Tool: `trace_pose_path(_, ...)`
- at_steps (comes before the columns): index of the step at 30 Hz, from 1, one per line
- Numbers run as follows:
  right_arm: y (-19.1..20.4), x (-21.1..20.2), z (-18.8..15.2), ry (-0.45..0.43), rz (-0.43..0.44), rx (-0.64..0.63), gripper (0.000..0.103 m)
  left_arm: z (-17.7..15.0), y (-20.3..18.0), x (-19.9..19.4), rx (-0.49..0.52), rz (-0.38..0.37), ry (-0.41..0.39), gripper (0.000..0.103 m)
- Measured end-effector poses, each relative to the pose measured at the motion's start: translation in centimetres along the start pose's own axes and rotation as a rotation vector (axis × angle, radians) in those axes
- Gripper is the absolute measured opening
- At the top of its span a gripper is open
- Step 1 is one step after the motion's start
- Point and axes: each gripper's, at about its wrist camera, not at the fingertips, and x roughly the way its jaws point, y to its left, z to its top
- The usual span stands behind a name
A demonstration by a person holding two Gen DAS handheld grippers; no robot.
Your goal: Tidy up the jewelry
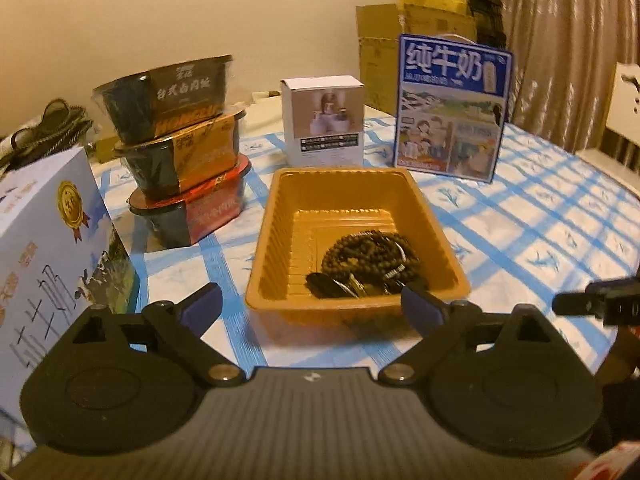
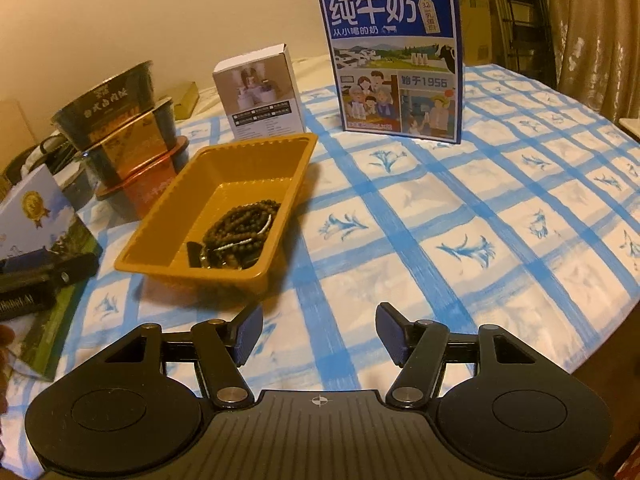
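An orange plastic tray stands on the checked tablecloth. In its near right corner lies a heap of dark bead strands with a few darker pieces beside it. My left gripper hangs just in front of the tray's near rim, jaws spread wide, with nothing between them. My right gripper is to the right of the tray over bare cloth, open and empty. The other gripper's tip shows at the edge of each view.
Three stacked instant-meal bowls stand left of the tray. A small white box and a blue milk carton box are behind it. A white and green carton stands at near left. Cardboard boxes and a curtain lie beyond the table.
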Motion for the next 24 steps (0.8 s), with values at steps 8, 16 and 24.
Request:
trace_pose_path(8, 0.7, -2.1, -0.7, 0.001, 0.002, -0.033, 0.063, -0.4, -1.9, -1.0, -0.032, -0.113, 0.123, 0.095)
trace_pose_path(16, 0.6, -3.1, -2.6, 0.042, 0.031, -0.023, 0.063, -1.2, -3.2, -1.8, -0.031, -0.144, 0.147, 0.095)
trace_pose_path(24, 0.4, -4.2, -3.4, 0.037, 0.028, -0.004, 0.063, -2.0, -4.3, -2.0, -0.003, -0.168, 0.165, 0.095)
